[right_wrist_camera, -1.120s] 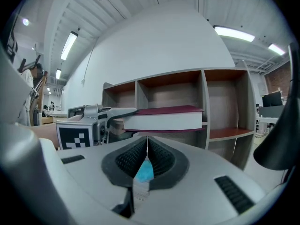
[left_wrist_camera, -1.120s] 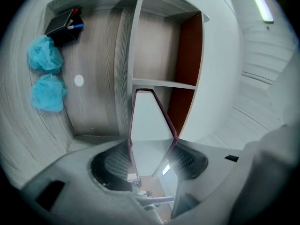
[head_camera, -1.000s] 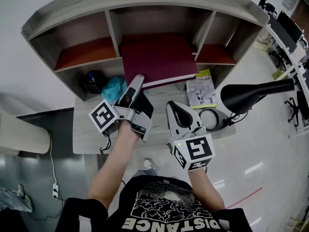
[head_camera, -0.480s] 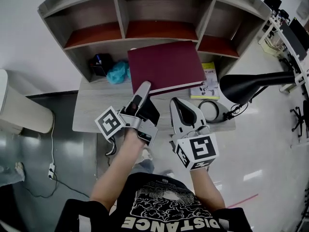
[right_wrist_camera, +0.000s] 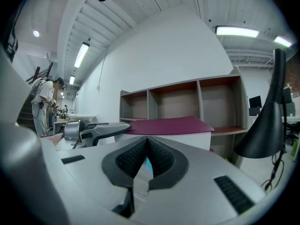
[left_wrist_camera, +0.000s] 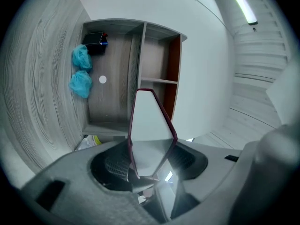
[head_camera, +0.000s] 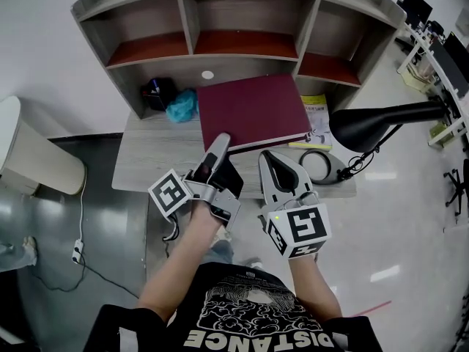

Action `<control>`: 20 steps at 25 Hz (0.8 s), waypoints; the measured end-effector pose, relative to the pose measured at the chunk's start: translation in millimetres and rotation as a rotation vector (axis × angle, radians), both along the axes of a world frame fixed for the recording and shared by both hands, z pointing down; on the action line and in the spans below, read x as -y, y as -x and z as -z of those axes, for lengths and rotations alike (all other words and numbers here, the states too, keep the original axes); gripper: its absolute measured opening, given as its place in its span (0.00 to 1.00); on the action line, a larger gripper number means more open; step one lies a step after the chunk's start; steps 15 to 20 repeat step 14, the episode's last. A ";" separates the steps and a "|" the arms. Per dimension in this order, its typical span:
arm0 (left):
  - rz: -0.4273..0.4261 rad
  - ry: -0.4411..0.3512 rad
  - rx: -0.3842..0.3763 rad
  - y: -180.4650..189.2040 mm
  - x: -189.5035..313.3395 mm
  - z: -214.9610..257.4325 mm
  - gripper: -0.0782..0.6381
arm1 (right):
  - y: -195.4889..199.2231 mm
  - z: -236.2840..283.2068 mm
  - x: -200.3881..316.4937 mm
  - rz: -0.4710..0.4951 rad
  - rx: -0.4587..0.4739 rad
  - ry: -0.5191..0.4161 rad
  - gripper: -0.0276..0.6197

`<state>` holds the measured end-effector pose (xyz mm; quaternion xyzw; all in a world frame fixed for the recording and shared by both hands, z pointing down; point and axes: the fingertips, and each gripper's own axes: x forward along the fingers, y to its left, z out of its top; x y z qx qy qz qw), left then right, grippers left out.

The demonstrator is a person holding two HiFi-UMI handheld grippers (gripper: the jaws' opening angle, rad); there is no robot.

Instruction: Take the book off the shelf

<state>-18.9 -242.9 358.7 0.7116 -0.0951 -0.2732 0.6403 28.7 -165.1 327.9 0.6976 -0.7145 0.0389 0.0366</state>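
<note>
A large maroon book (head_camera: 253,108) hangs level over the desk, in front of the shelf (head_camera: 249,44) and clear of its middle compartment. My left gripper (head_camera: 220,142) is shut on the book's near edge. In the left gripper view the book (left_wrist_camera: 147,121) runs edge-on between the jaws, which are clamped on it (left_wrist_camera: 147,161). My right gripper (head_camera: 268,157) hovers to the right of the left one, shut and holding nothing. In the right gripper view its pads meet (right_wrist_camera: 147,146), and the book (right_wrist_camera: 173,124) lies ahead.
On the desk (head_camera: 146,169) lie a blue bag (head_camera: 181,105), a black object (head_camera: 156,92), a yellow booklet (head_camera: 319,123) and a coiled cable (head_camera: 320,167). A black lamp (head_camera: 366,127) reaches in from the right. A white bin (head_camera: 29,152) stands at the left.
The left gripper has drawn the book out of the middle shelf compartment toward me; it now hangs over the desk. The right gripper has stayed shut beside it.
</note>
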 end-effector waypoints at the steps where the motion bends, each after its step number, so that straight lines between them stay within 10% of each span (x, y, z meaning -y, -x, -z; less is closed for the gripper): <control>1: 0.002 -0.001 0.001 0.2 -0.2 0.2 0.42 | -0.1 0.7 -0.1 0.002 -0.002 -0.001 0.07; 20: 0.005 0.016 0.009 1.0 4.9 -4.0 0.42 | -1.0 1.6 5.3 0.009 -0.004 -0.001 0.07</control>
